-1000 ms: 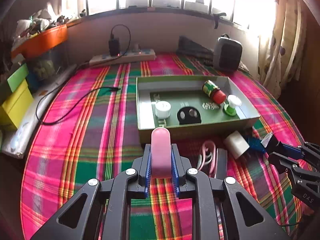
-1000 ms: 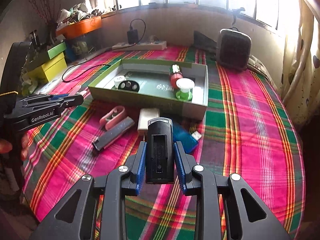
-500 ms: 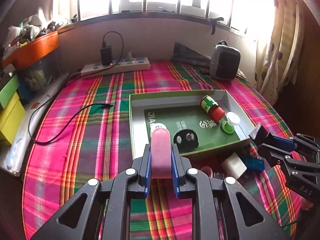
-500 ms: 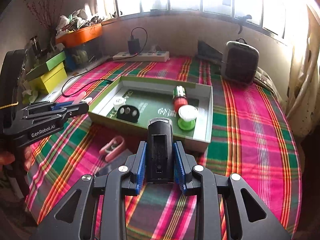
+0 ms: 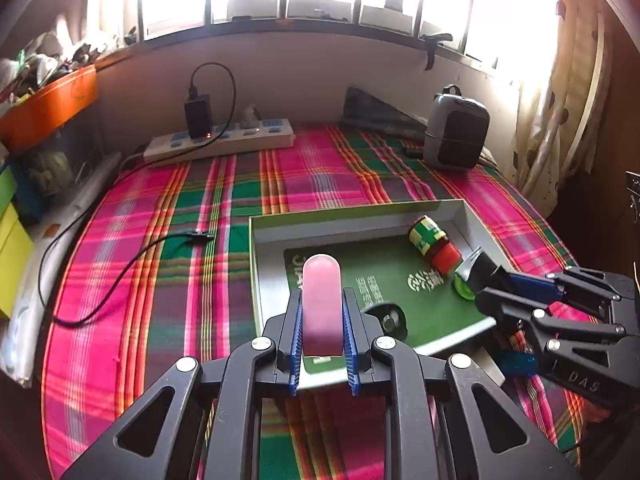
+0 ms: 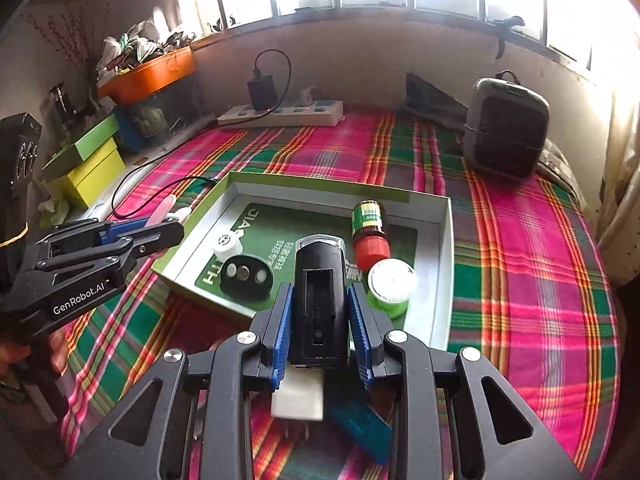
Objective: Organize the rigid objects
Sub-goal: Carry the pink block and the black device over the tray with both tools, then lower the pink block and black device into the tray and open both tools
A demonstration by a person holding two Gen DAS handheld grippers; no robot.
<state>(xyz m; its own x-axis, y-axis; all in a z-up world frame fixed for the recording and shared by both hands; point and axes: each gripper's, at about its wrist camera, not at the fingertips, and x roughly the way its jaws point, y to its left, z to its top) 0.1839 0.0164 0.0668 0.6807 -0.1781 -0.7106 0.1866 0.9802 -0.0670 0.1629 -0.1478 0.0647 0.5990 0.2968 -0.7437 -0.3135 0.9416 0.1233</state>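
Observation:
My left gripper [image 5: 322, 300] is shut on a rounded pink case [image 5: 321, 280], held over the near left part of the green-rimmed box [image 5: 256, 272]. My right gripper [image 6: 320, 304] is shut on a black oblong device [image 6: 319, 280] above the box's near wall [image 6: 442, 300]. In the box lie a red-capped jar [image 6: 368, 228], a green spool with a white lid [image 6: 390, 284], a white cap [image 6: 227, 244] and a black disc holder [image 6: 246, 278]. In each wrist view the other gripper shows at the side: the right gripper [image 5: 486, 280], the left gripper [image 6: 168, 226].
A white charger [image 6: 298, 398] and a blue item [image 6: 360, 424] lie on the plaid cloth under my right gripper. Behind the box are a power strip [image 5: 220, 146], a grey heater [image 5: 456, 138] and a black cable [image 5: 120, 276]. Yellow-green boxes [image 6: 88, 164] stand at the left.
Both grippers have moved forward from over the loose items on the cloth to over the box, which now sits closer and lower in both views. Both grips are unchanged.

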